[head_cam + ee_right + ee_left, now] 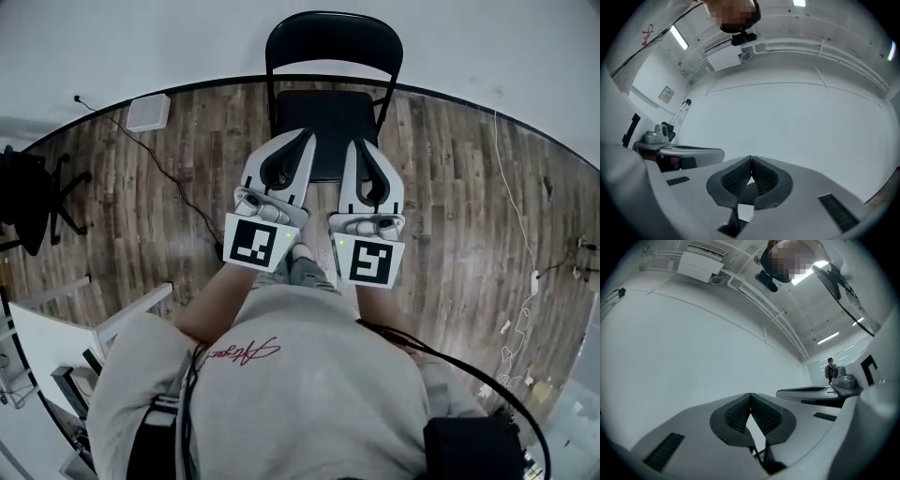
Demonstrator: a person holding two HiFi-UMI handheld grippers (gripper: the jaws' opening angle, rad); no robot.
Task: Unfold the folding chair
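Note:
A black folding chair (330, 75) stands unfolded on the wooden floor against the white wall, its seat (323, 117) flat and its backrest upright. Both grippers are held up side by side in front of the person's chest, above the chair seat in the head view. The left gripper (307, 134) is shut with nothing between its pads (740, 413). The right gripper (363, 143) is also shut and empty, its pads (761, 176) meeting at the tips. Both gripper views look at the bare white wall; neither shows the chair.
A black office chair (33, 197) stands at the far left. A white box (149, 112) and a black cable (155, 155) lie on the floor left of the folding chair. A white cable (516, 202) runs along the right. A white table (56, 333) is at lower left.

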